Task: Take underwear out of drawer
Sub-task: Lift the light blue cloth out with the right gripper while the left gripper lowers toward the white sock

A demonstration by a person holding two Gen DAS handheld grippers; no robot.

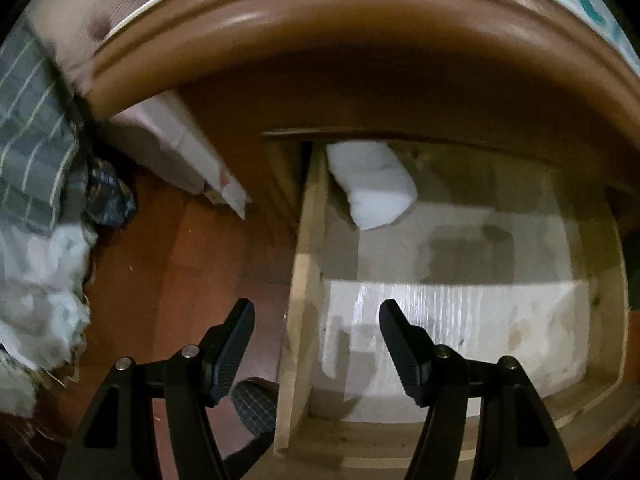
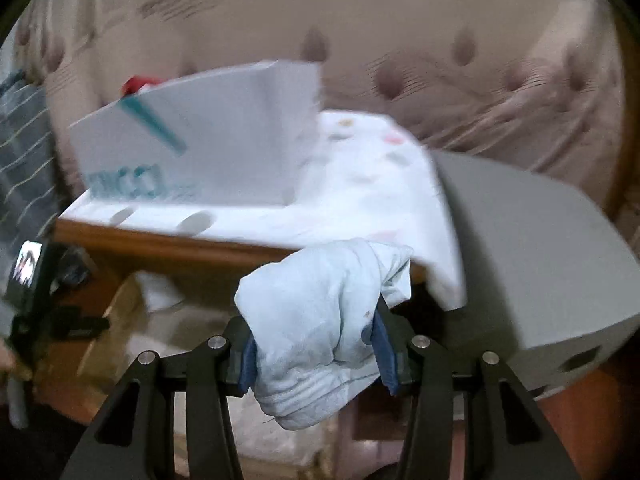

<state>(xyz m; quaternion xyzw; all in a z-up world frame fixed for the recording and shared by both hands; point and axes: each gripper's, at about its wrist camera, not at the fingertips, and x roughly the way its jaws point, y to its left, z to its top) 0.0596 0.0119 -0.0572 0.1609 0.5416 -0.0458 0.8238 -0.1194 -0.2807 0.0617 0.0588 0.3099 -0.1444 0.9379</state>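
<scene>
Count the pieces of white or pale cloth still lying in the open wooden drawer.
1: a folded white cloth bundle at the back left corner of the open wooden drawer. More may be hidden farther back under the brown cabinet top.

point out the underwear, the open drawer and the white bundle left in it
underwear [image 2: 320, 320]: right wrist view, bunched middle
drawer [image 1: 300, 280]: left wrist view, left side wall
white bundle [image 1: 372, 184]: left wrist view, its middle

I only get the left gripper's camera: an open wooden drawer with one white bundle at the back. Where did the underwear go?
Observer: The right gripper is shut on a pale blue bundle of underwear, outside the drawer.
Operator: What's behind it?
Observer: A white box with teal print on a nightstand top.
Operator: Anything next to that?
Observer: A grey box on its right, against a tufted headboard.
</scene>
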